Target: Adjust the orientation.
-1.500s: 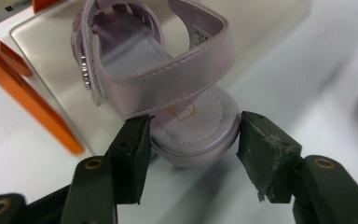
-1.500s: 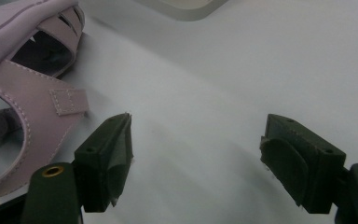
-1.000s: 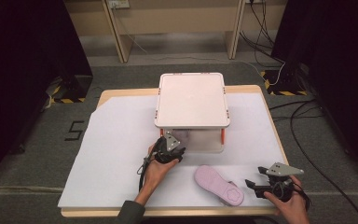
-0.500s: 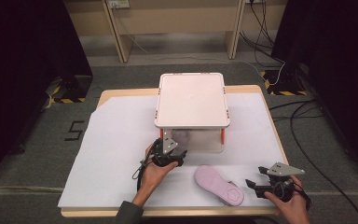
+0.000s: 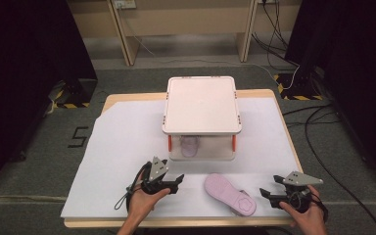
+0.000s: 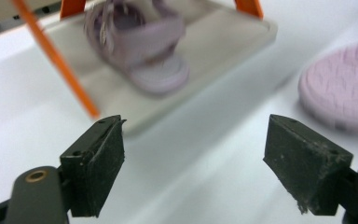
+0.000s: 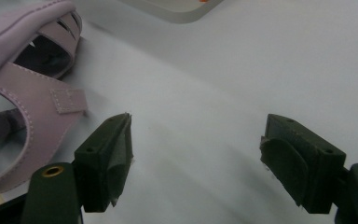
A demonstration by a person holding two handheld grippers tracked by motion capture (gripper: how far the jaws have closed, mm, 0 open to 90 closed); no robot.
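A pink sandal (image 5: 190, 145) lies on the lower shelf of a white two-level rack (image 5: 200, 105) with orange posts. In the left gripper view that sandal (image 6: 140, 42) sits on the rack's base, ahead of the jaws. A second pink sandal (image 5: 230, 193) lies on its side on the white sheet between the grippers, its ribbed sole (image 6: 342, 88) facing the left gripper. My left gripper (image 5: 175, 184) (image 6: 193, 163) is in front of the rack; its jaws have just been opening and nothing is between them. My right gripper (image 5: 266, 196) (image 7: 196, 158) is open and empty, just right of the second sandal (image 7: 28, 79).
A white sheet (image 5: 122, 147) covers the wooden table (image 5: 112, 100). The rack stands in the middle, toward the far edge. Dark cabinets flank the table, and cables (image 5: 323, 127) trail across the floor at right.
My left gripper has drawn back from the rack's lower shelf toward the near edge, leaving the sandal on the shelf. The right gripper and the second sandal have not moved.
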